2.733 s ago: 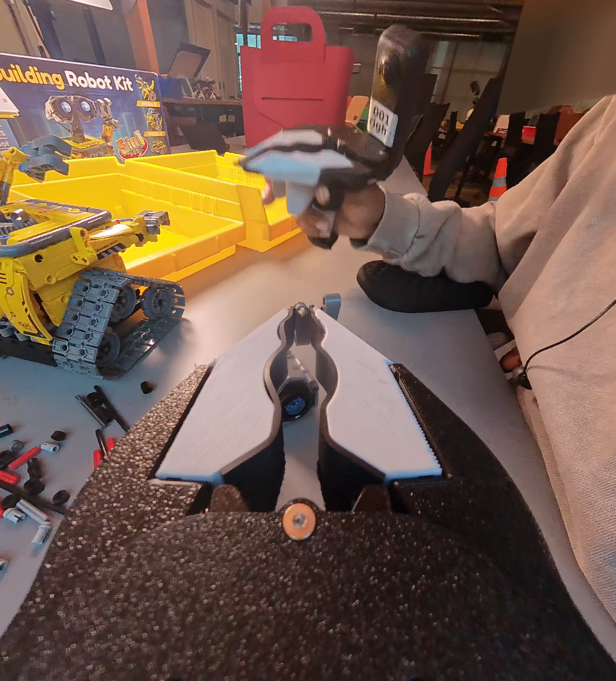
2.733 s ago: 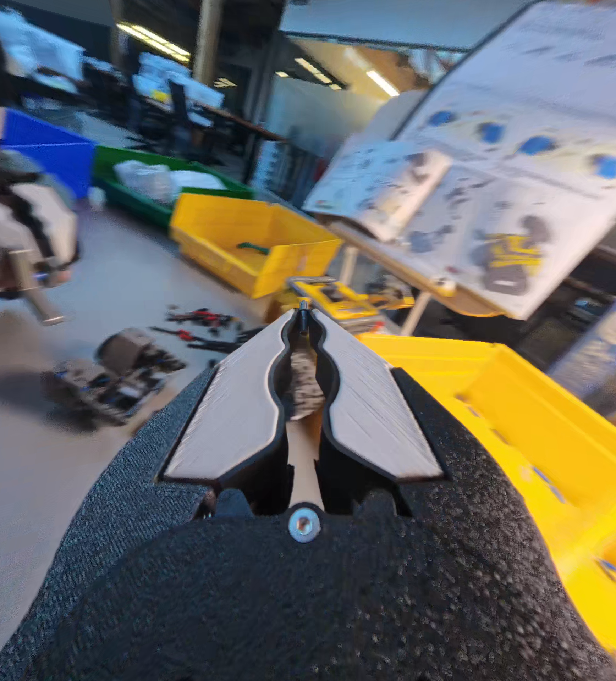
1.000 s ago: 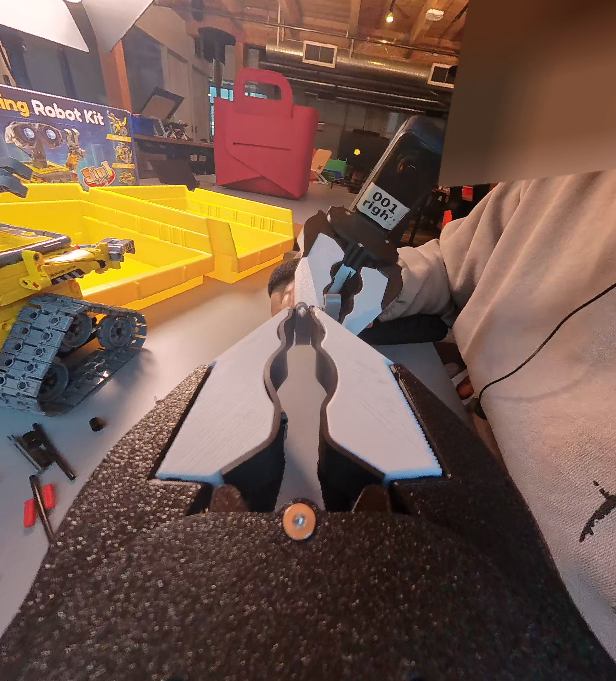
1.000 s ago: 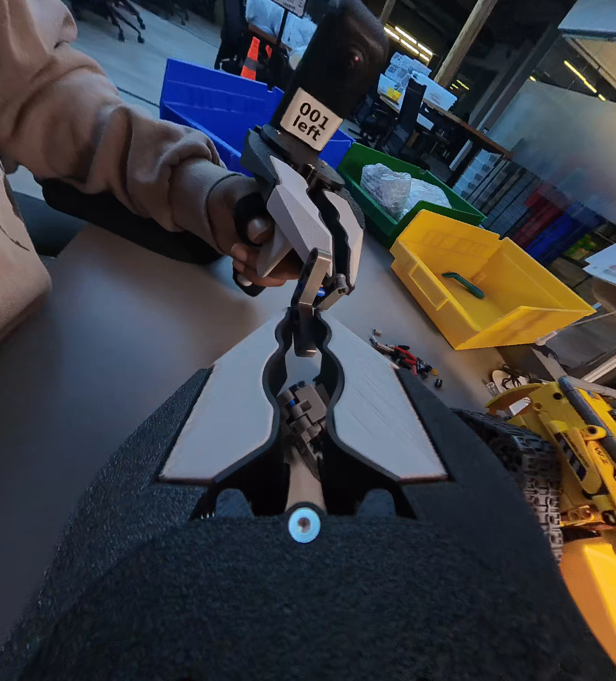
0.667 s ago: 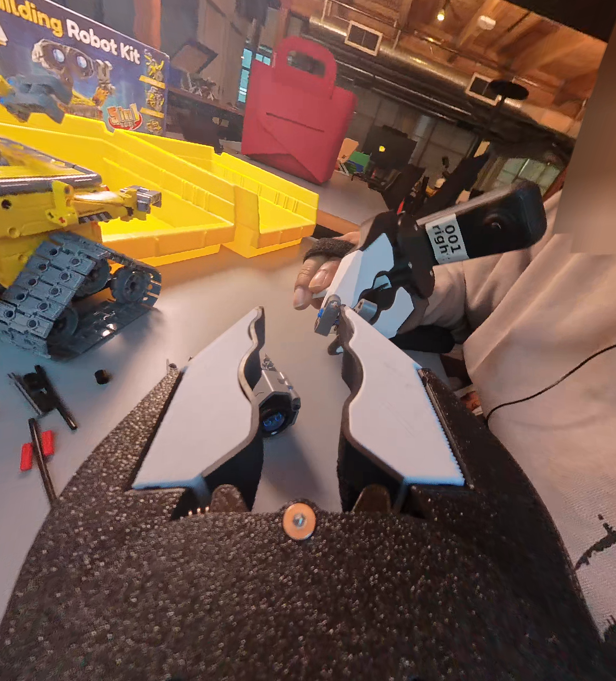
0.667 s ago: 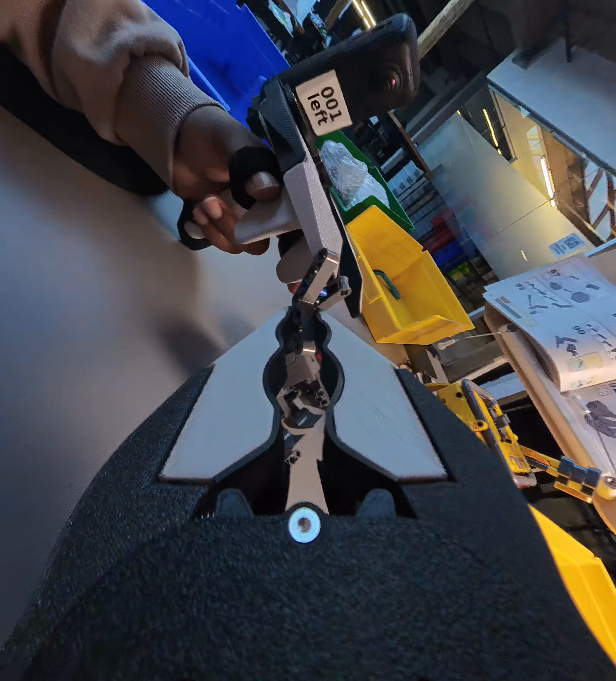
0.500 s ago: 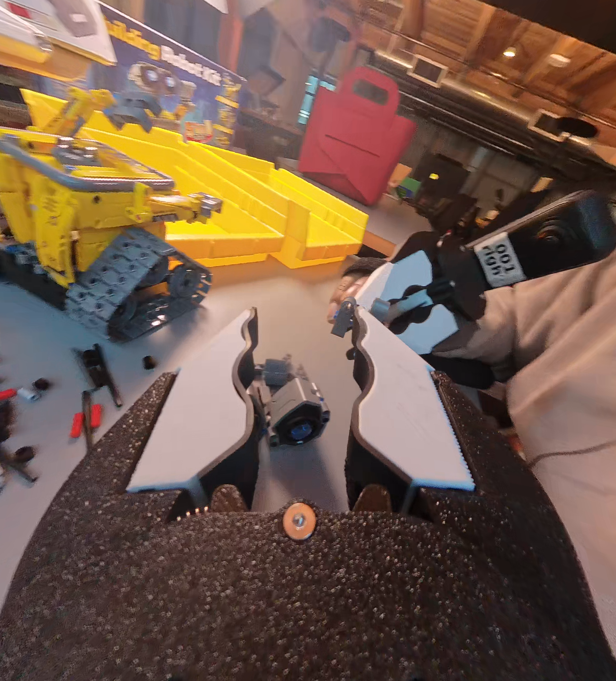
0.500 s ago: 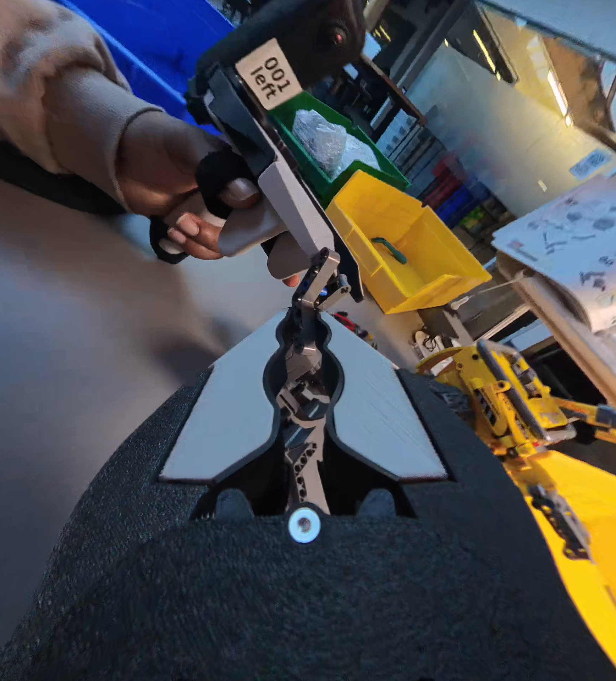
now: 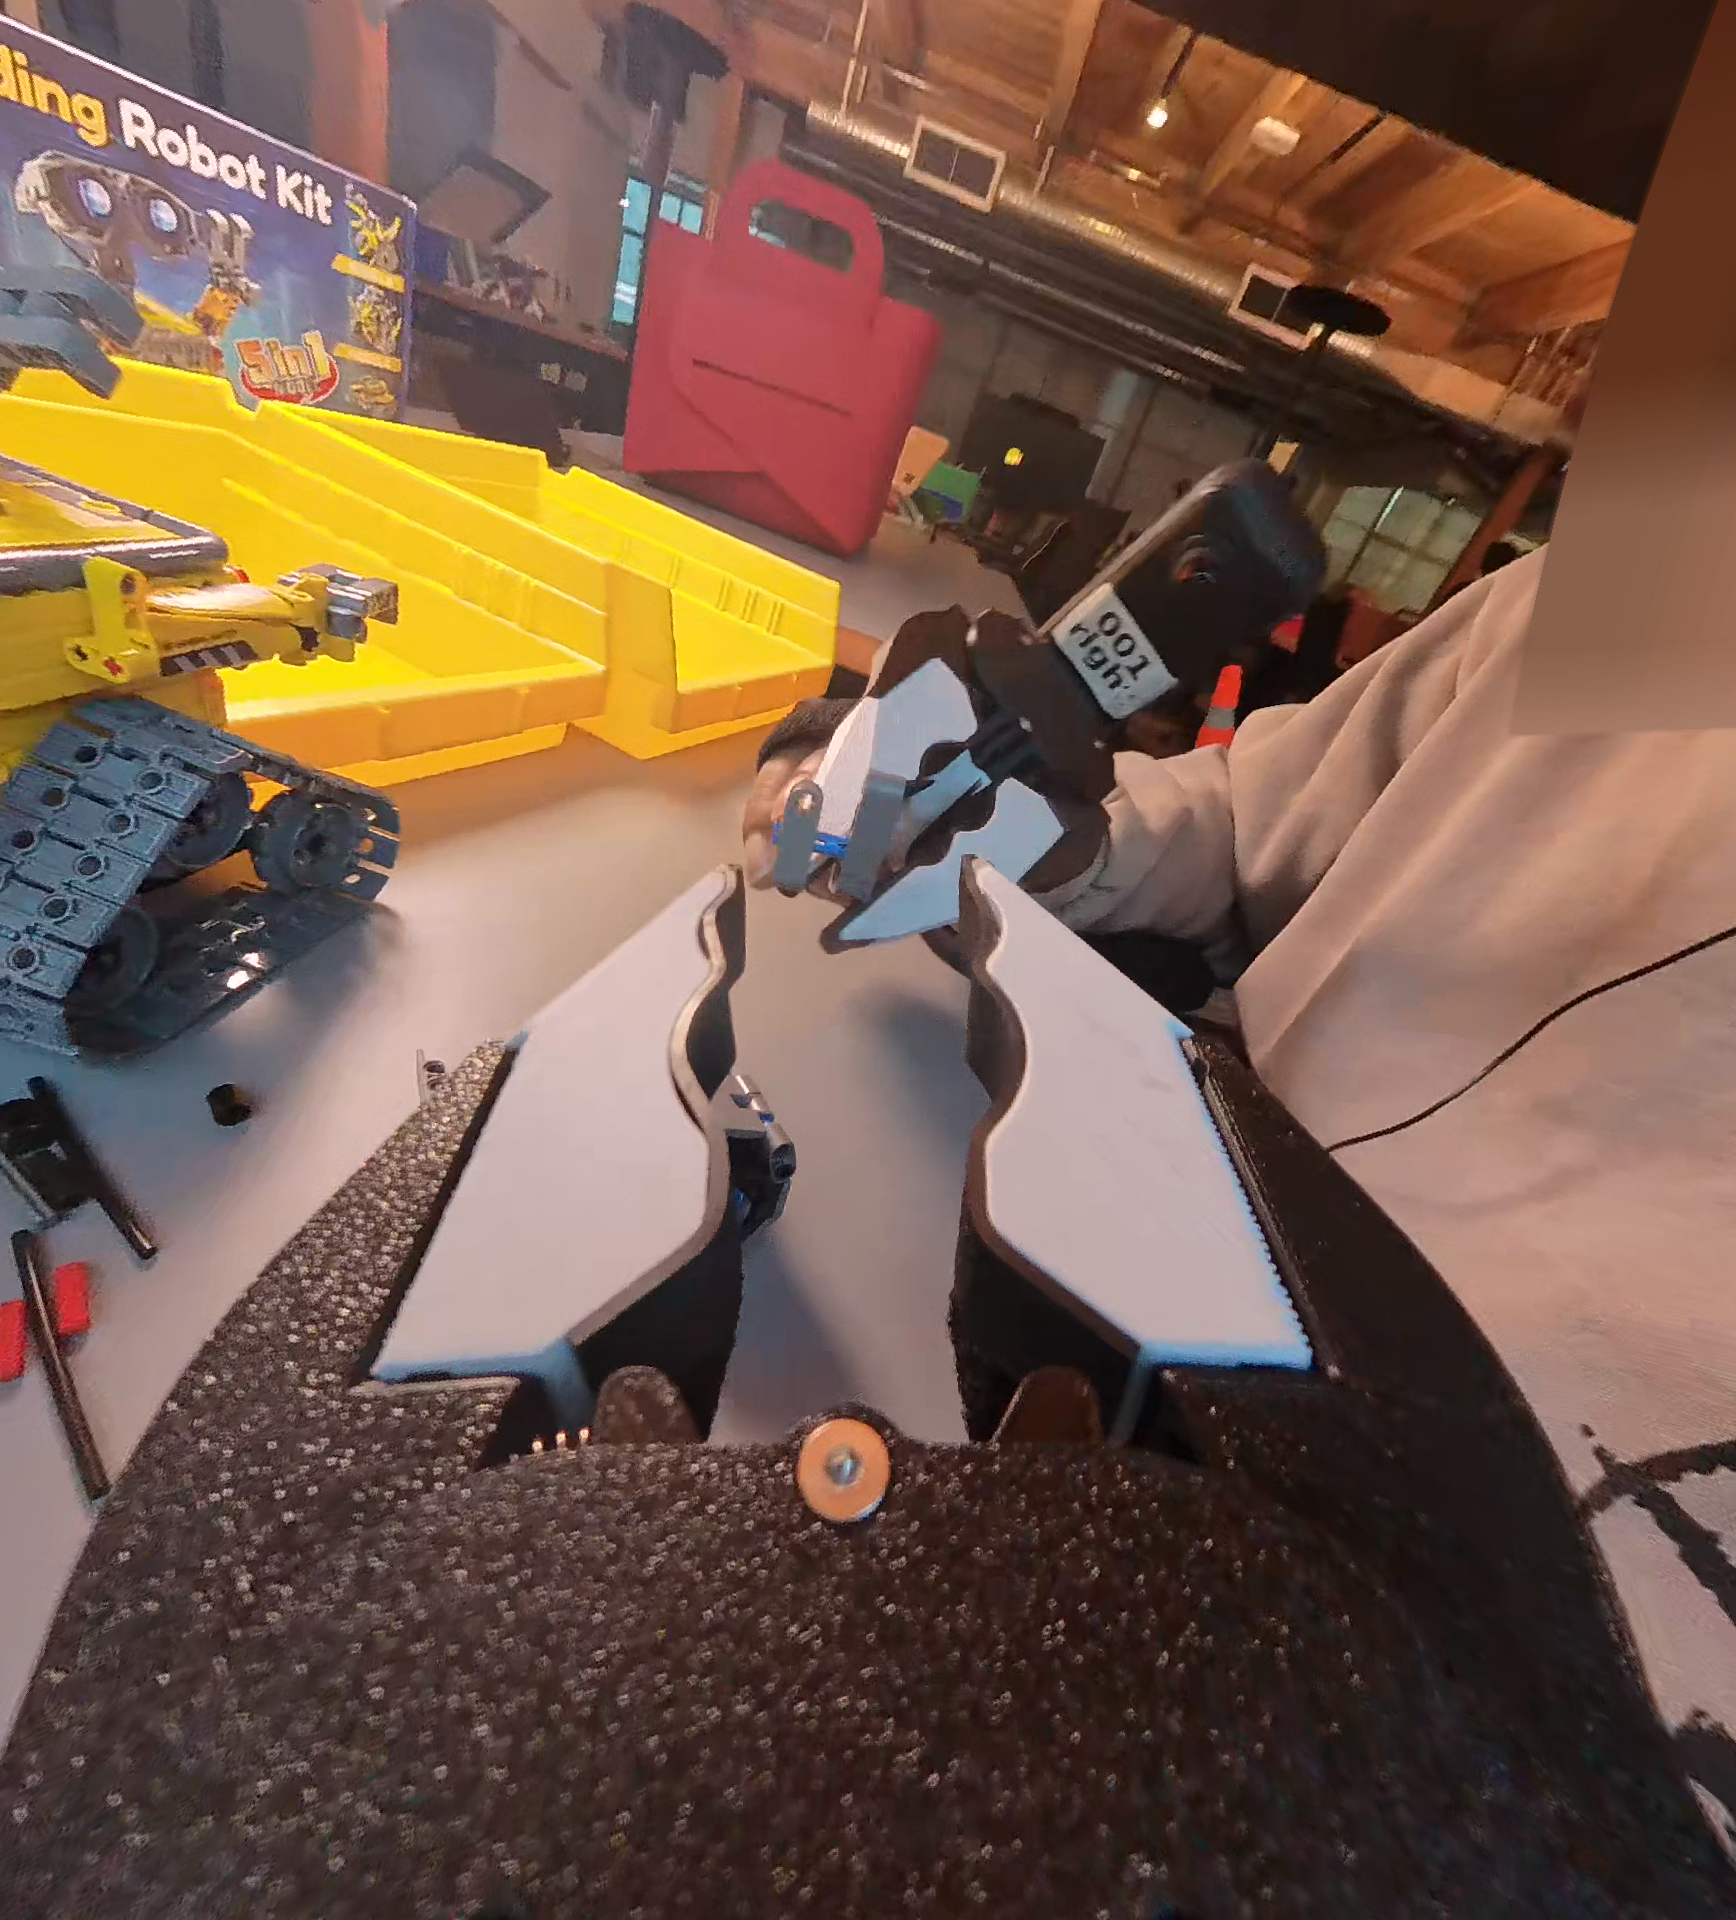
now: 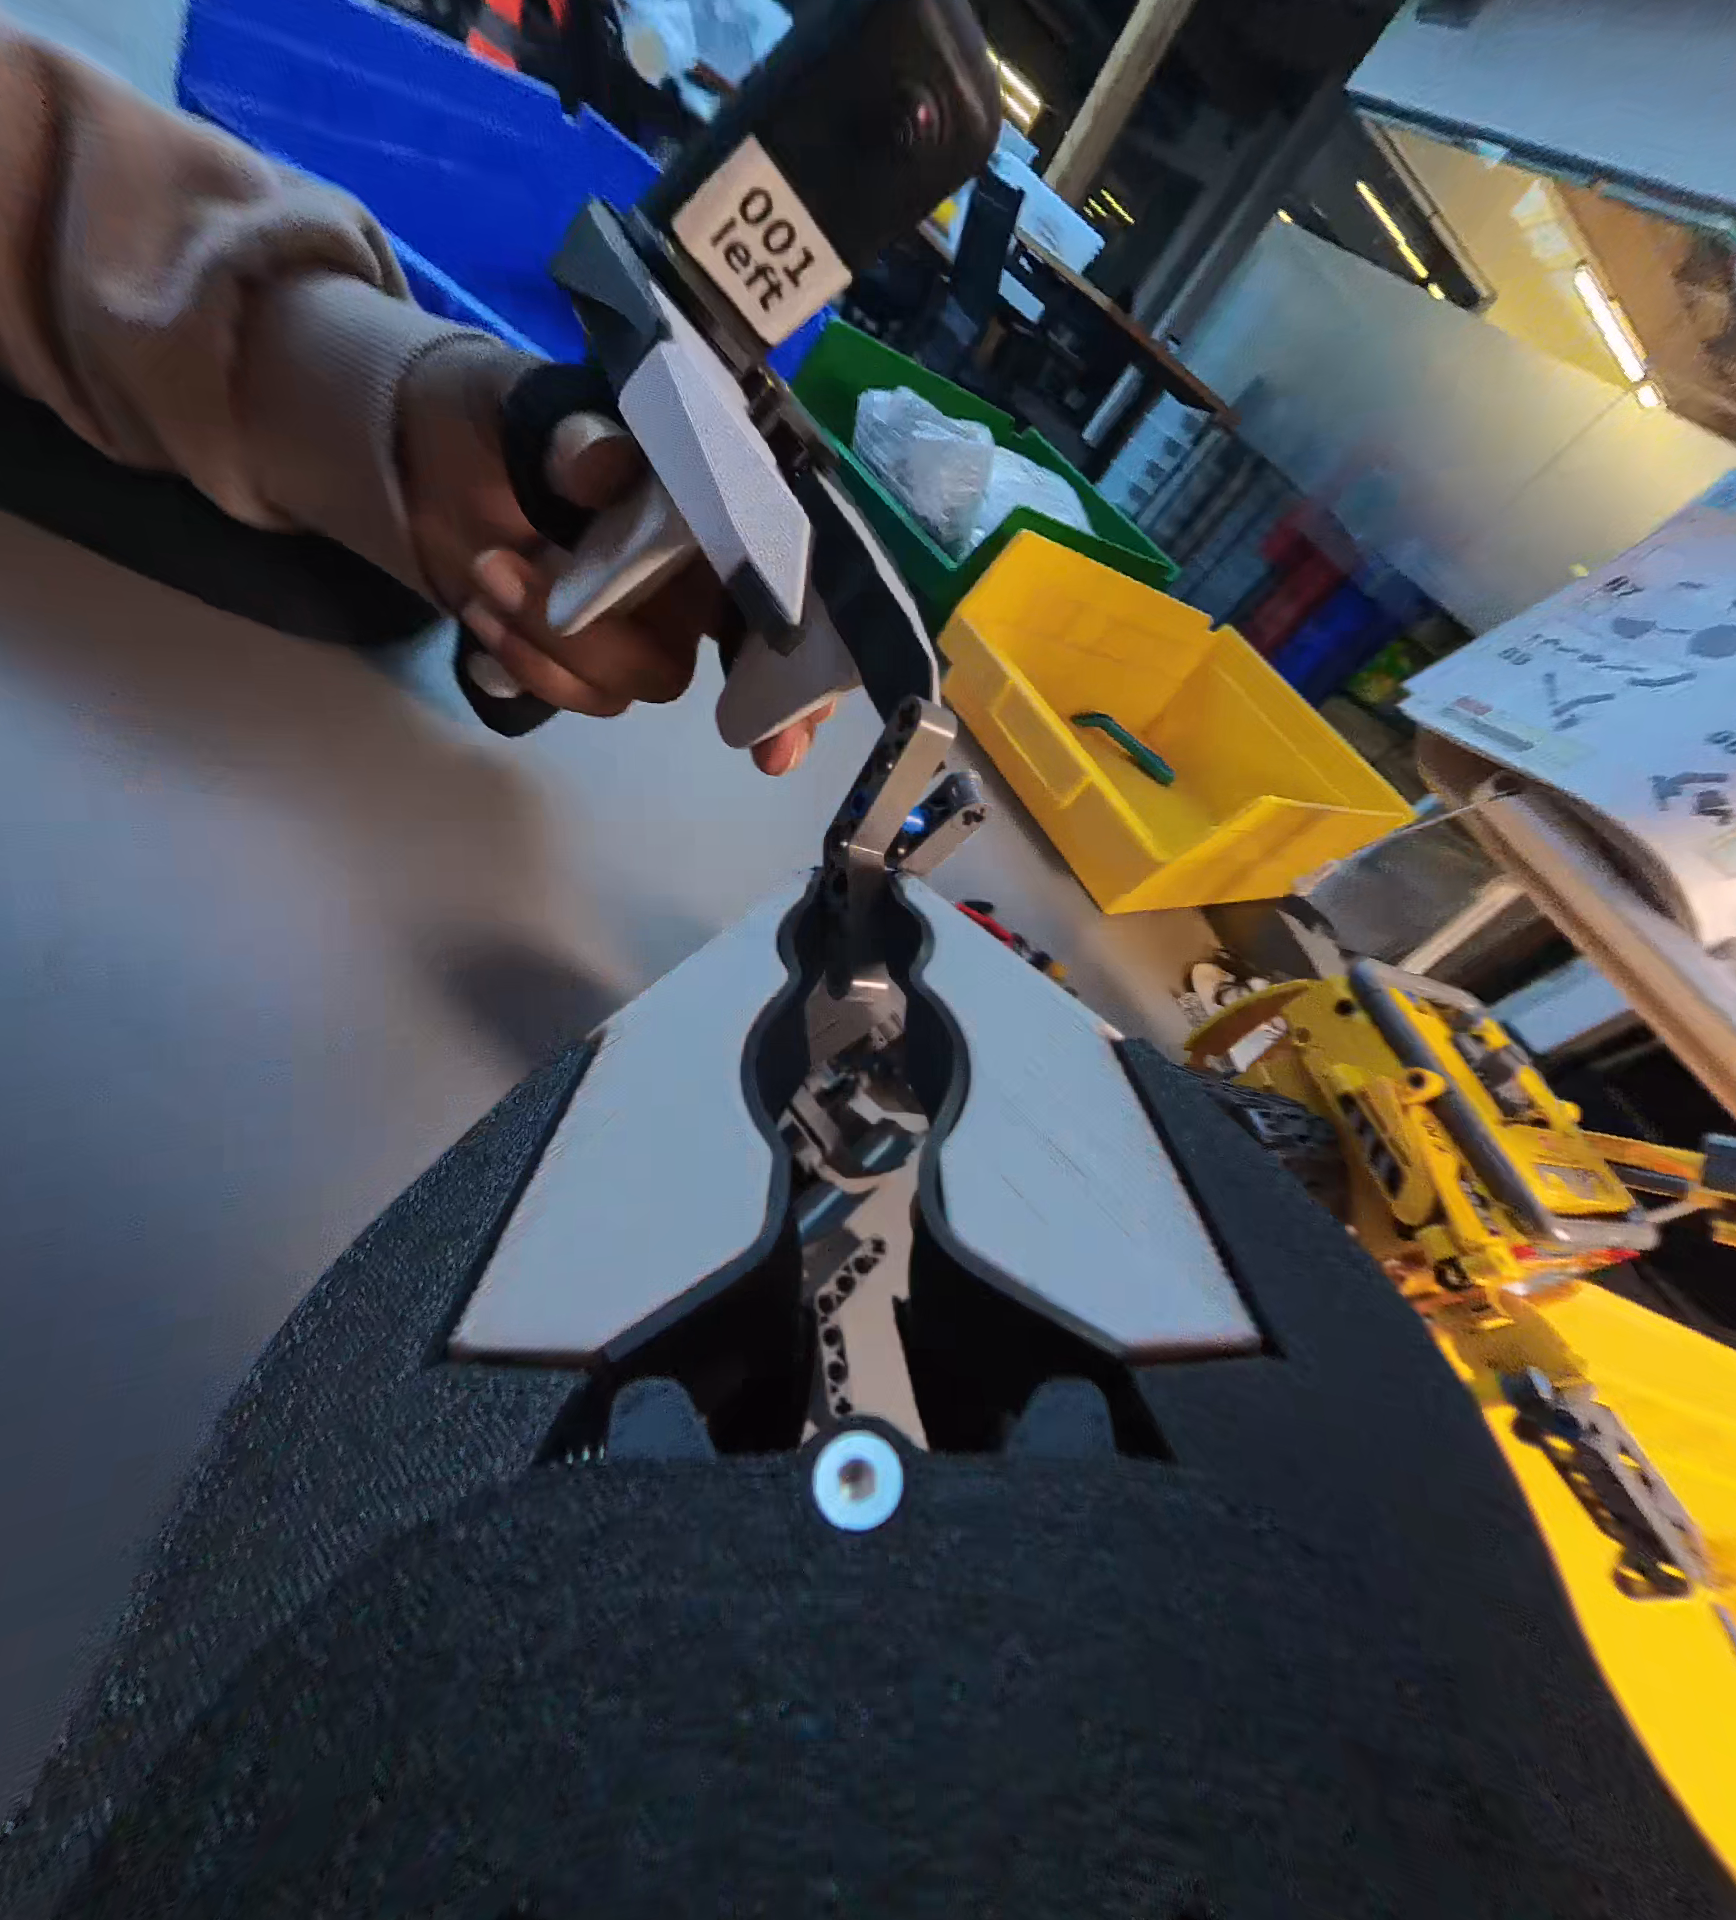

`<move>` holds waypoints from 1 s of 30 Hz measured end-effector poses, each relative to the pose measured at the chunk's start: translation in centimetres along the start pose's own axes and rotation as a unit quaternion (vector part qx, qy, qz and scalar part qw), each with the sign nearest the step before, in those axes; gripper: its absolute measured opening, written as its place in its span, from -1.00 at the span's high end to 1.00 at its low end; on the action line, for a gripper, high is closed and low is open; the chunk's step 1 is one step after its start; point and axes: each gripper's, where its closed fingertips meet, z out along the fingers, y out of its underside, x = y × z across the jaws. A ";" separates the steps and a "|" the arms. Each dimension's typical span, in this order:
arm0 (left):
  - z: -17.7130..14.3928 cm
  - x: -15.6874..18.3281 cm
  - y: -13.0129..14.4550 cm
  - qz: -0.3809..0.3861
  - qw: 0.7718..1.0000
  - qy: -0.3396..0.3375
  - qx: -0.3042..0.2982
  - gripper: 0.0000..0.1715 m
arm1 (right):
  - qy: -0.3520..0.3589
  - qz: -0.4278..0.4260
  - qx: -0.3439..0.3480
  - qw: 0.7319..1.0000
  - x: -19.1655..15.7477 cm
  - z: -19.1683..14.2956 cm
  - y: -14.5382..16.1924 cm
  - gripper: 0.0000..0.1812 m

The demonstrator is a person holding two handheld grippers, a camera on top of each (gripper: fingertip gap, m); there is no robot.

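The right claw (image 10: 851,894) is clenched on a grey brick-built assembly (image 10: 890,800), whose perforated beam sticks out past the claw's tips, with more of it visible between the fingers. The left claw (image 9: 851,899) is released, its two grey fingers (image 9: 594,1174) spread wide and gripping nothing. A small dark grey part with a blue spot (image 9: 755,1148) lies on the grey worktop (image 9: 552,894) just beside the inner edge of the left finger.

In the left wrist view the right claw (image 9: 848,873) hangs just beyond the left claw's tips, tilted down, held in a person's hand in a beige sleeve (image 9: 1186,831). In the right wrist view the left claw (image 10: 843,665) points down at the beam's end, close to or touching it.

A yellow tracked toy vehicle (image 9: 95,748) stands on the worktop to the left. Loose black and red pins (image 9: 43,1236) lie before it. Yellow bins (image 9: 490,623), a kit box (image 9: 157,208) and a red bag (image 9: 770,353) stand behind. An open instruction booklet (image 10: 1653,707) stands beside a small yellow bin (image 10: 1155,727).
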 end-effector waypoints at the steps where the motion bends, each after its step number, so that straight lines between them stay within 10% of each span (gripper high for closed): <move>1: 0.4 -0.1 0.3 0.004 1.000 -0.009 -0.008 0.54 | 0.020 -0.028 -0.013 0.999 0.2 0.2 0.2 0.89; 16: 1.3 -2.6 0.7 0.044 0.989 -0.139 -0.013 0.87 | 0.175 -0.245 -0.123 0.946 2.0 1.8 1.1 0.88; 21: -0.5 -1.1 0.2 0.131 0.988 -0.073 -0.033 0.90 | 0.011 -0.022 0.015 1.000 -0.9 0.9 -1.1 0.76; 30: -0.8 3.7 1.9 0.133 0.985 0.089 -0.063 0.89 | -0.199 0.221 0.127 0.946 -3.4 -1.8 -4.2 0.73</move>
